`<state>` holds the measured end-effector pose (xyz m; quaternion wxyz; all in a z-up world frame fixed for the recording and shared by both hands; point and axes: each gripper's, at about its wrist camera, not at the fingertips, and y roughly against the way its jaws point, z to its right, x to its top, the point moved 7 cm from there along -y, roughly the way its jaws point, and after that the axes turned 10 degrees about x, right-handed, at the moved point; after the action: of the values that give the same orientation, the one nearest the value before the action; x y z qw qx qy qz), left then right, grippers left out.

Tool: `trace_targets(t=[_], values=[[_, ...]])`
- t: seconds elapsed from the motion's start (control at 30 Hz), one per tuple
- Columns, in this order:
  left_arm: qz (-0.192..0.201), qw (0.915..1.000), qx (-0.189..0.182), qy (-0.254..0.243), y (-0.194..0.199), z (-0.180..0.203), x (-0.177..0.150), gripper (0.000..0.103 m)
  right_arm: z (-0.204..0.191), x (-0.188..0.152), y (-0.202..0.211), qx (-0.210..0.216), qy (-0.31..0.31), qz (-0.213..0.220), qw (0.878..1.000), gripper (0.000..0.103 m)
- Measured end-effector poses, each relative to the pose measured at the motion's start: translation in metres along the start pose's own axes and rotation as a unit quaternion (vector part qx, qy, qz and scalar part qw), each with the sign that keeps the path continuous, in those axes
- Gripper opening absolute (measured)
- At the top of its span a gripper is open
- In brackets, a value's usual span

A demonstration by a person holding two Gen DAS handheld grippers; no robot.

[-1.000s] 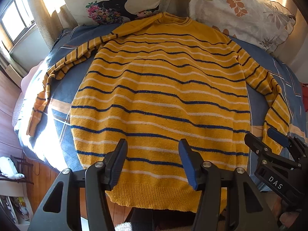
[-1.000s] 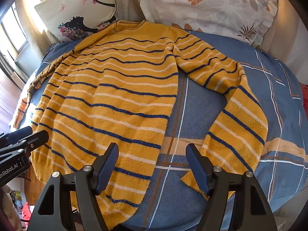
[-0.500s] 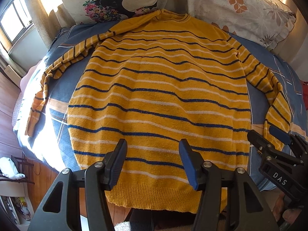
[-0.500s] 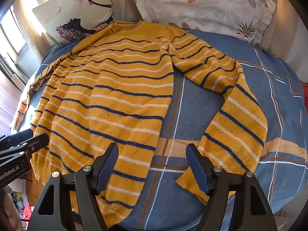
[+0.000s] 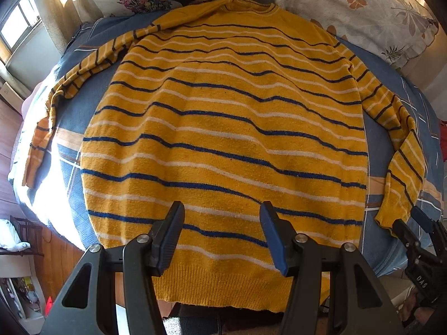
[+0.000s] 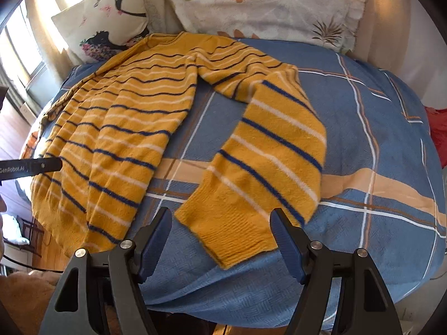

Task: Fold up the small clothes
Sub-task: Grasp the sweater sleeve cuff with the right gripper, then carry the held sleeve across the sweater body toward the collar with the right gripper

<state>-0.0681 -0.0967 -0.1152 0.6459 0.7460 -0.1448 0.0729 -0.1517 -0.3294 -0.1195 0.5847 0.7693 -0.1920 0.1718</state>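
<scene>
Both grippers gape empty – left [image 5: 222,234] over the hem, right [image 6: 220,240] over the cuff [image 6: 237,234]. Sweater [image 5: 223,139] lies flat on the bed [image 6: 363,139], neck at 12 o'clock. First fold pending – pinch cuff, carry sleeve toward 10 o'clock.

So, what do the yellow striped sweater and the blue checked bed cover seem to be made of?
The yellow striped sweater: apparently a soft knit, wool or acrylic, matte and slightly fuzzy, with ribbed hem and cuff. The blue checked bed cover: seemingly a woven or quilted fabric, perhaps cotton, matte, showing a fine embossed weave pattern.
</scene>
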Motion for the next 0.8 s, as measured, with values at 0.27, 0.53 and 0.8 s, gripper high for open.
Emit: trace_targets(t=[0.27,0.53,0.8], values=[[0.009,0.9999,0.007,0.003,0.006,-0.004,0.0,0.055,0.001,0.003,-0.03,-0.049,0.06,-0.016,0.997,0.041],[-0.001,0.9993,0.005,0.036,0.002,-0.019,-0.002,0.055,0.102,0.06,0.046,-0.014,-0.1,0.078,0.992,0.01],[-0.019,0.9989,0.0,0.042,-0.005,-0.021,-0.01,0.055,0.261,0.096,0.147,-0.092,-0.261,0.193,0.941,0.01]])
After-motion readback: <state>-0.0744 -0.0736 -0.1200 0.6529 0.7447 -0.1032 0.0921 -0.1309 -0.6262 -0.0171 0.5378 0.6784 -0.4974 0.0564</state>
